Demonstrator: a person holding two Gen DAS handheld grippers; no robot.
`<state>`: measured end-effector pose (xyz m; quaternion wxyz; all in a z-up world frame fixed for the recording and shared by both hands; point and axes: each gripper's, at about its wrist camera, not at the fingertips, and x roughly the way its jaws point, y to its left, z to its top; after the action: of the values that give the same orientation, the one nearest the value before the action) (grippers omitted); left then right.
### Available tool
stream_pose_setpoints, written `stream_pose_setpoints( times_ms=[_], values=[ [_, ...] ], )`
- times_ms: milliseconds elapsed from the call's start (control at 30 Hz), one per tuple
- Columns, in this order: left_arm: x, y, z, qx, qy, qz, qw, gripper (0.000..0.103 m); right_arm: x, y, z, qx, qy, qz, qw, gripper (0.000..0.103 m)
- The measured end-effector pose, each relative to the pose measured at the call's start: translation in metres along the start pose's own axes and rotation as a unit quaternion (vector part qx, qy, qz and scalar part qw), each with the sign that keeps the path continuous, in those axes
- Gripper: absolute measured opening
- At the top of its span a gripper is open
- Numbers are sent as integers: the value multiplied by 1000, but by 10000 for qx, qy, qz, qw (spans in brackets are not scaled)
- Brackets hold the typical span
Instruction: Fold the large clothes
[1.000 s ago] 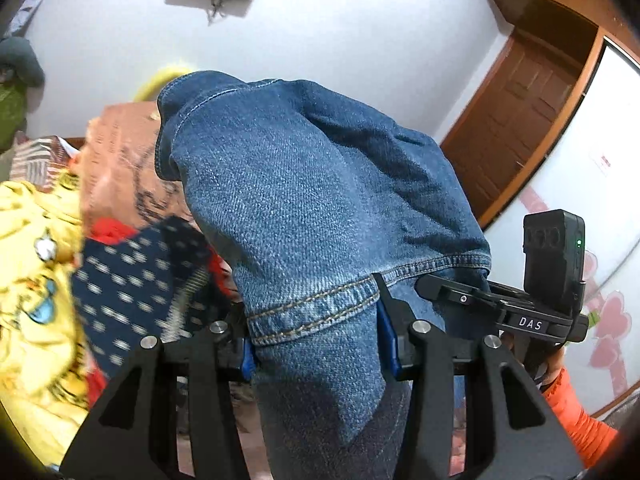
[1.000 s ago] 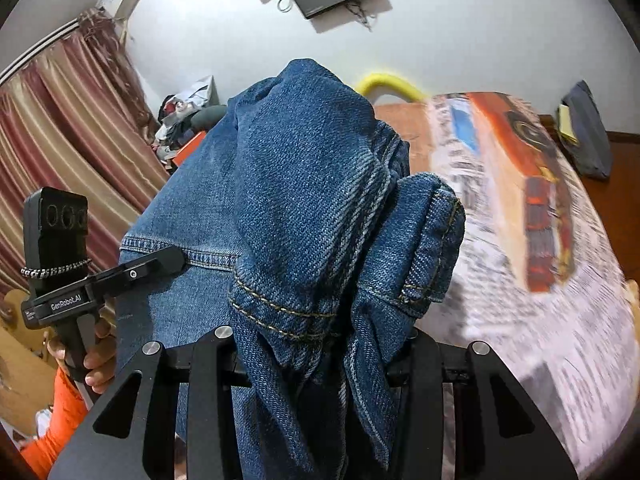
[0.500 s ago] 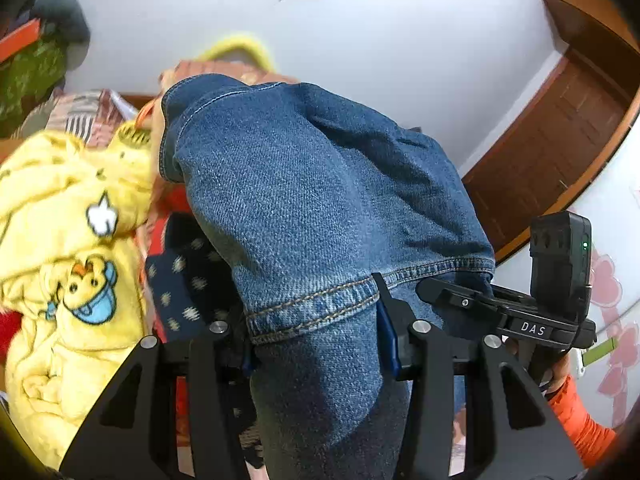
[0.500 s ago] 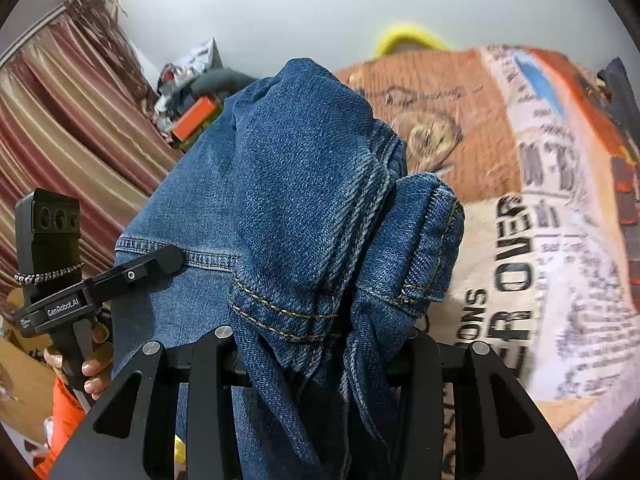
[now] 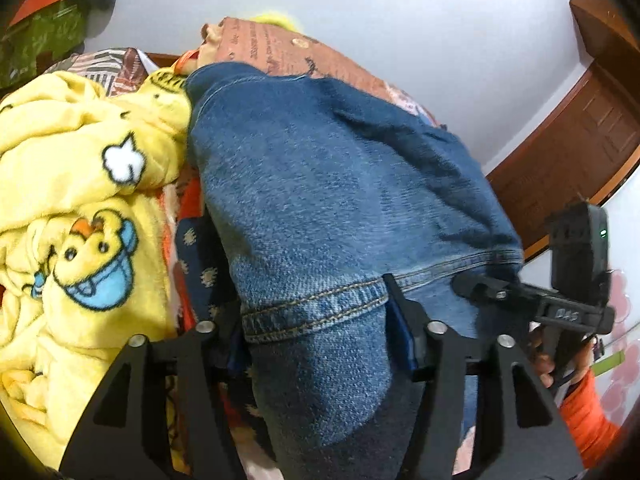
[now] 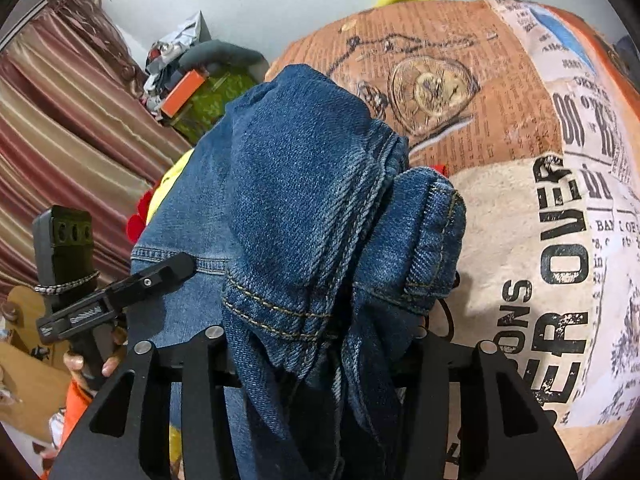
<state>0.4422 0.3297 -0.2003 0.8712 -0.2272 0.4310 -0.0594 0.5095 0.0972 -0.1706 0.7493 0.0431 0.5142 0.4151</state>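
— Plain white wall (image 5: 420, 40) at the back, a brown wooden door (image 5: 568, 136) off to the right of the left tool, striped reddish curtains (image 6: 60, 120) on the far left past the right tool. And the bed?

— The bed carries a printed cover (image 6: 520, 160), orange-brown and cream, newspaper lettering and a pocket-watch drawing on it. It spreads ahead of the right tool and off to its right.

— Where are the jeans?

— The jeans (image 5: 340, 200) are held up between the two tools, bunched and draped forward over both sets of fingers. Mid-blue denim, coarse twill weave, faded in patches, with tan double stitching along the hems.

— The left tool?

— The left tool (image 5: 316, 320) is closed on a stitched hem edge; the denim fills the gap between its black fingers and hangs below them.

— And the right one?

— The right tool (image 6: 316, 344) is clamped on a thicker wad of the jeans, several folded layers with a rolled cuff bulging to its right side. Its fingertips are buried in cloth.

— What's that yellow thing?

— A fluffy yellow blanket (image 5: 80, 200) with cartoon ducks and clouds, heaped to the left of the left tool. Beside it, closer to the tool, lies a dark navy cloth (image 5: 200, 260) with pale dots, and some orange fabric peeks out around it.
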Motion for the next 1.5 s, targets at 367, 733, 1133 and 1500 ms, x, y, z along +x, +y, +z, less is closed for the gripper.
stream_pose_setpoints(
  times_ms=[367,733,1133,1500],
  values=[
    [-49,-30,-19,712,-262,1023,9919,64,-36,14,-14,-607,112,-411,9972,51],
    [-51,-30,8,730,-695,1804,9784,66,-54,41,12,-950,-642,-767,9904,54],
    [-28,8,9,308,-653,1971,9777,75,-9,-7,32,-933,-334,-1195,9879,56],
    [-47,-18,-6,476,-601,1622,9838,76,-40,29,3,-1263,-663,-1151,9831,60]
  ],
)
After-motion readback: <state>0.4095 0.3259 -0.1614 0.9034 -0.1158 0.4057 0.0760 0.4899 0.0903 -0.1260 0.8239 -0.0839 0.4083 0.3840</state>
